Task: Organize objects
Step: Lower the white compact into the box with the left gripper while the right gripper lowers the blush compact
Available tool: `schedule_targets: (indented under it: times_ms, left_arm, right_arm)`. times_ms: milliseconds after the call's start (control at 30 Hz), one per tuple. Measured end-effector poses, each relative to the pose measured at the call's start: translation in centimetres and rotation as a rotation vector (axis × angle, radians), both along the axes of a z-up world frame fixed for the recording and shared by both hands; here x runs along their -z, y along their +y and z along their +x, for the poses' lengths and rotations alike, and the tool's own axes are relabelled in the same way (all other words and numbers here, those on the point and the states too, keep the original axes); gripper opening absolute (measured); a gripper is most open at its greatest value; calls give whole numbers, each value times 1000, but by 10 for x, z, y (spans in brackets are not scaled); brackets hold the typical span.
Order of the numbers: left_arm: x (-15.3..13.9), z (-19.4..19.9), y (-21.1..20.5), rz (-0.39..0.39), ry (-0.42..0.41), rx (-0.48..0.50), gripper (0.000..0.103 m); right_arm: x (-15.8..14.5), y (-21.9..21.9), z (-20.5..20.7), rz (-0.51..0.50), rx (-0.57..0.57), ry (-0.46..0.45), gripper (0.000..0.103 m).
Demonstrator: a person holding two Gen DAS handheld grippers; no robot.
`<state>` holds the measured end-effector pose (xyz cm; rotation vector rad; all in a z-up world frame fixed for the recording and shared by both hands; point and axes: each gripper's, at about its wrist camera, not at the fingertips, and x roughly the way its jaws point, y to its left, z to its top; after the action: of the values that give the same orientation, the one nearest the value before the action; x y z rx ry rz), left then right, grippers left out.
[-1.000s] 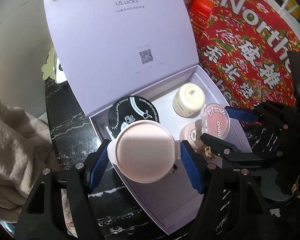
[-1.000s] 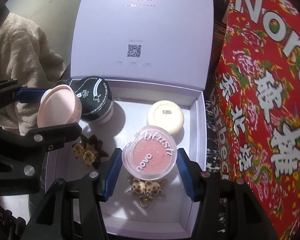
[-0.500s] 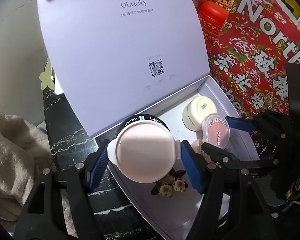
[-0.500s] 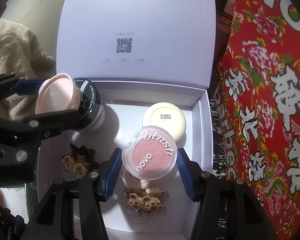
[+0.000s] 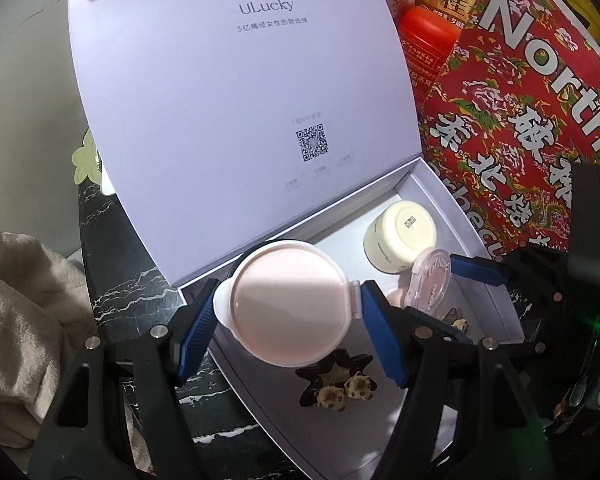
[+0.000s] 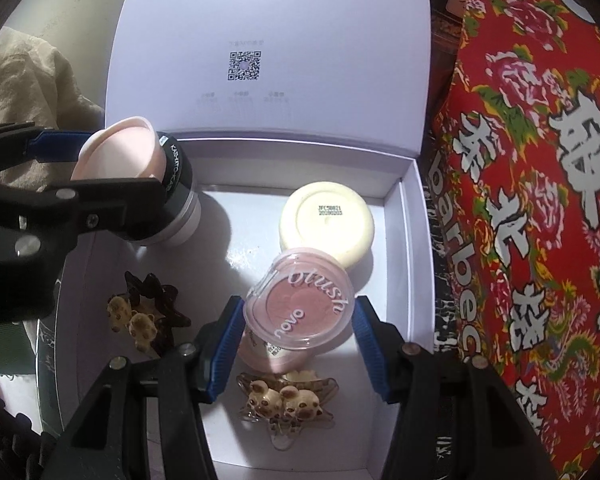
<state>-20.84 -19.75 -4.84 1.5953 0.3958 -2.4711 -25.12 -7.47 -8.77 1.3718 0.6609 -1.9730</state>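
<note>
The right tool (image 6: 300, 334) clamps a round clear-lidded pink blush compact (image 6: 300, 298) directly above a pink jar (image 6: 266, 354) inside the open lavender cardboard box (image 6: 404, 248). The left tool (image 5: 288, 314) grips a round pale-pink compact (image 5: 290, 302) over the box's left corner.

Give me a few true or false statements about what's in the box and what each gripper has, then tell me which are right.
1. The left gripper holds a round pink case. True.
2. The right gripper is empty. False: it is shut on the blush compact.
3. The box lid is closed. False: it stands open behind the box.
4. A cream jar sits in the box. True.
5. The box holds no hair clips. False: a dark clip and a clear clip lie inside.
</note>
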Motion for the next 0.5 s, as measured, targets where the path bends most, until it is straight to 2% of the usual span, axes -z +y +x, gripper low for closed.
schedule_targets:
  times_ms: [233,500]
  left_arm:
    - [1,-1,1,-21,-14,-7,69]
    - [5,-4,2,-55,-32,-27,69]
  right_arm:
    - [9,8,4,28,0,-43,56]
    - [11,13,3,9,6,-45,56]
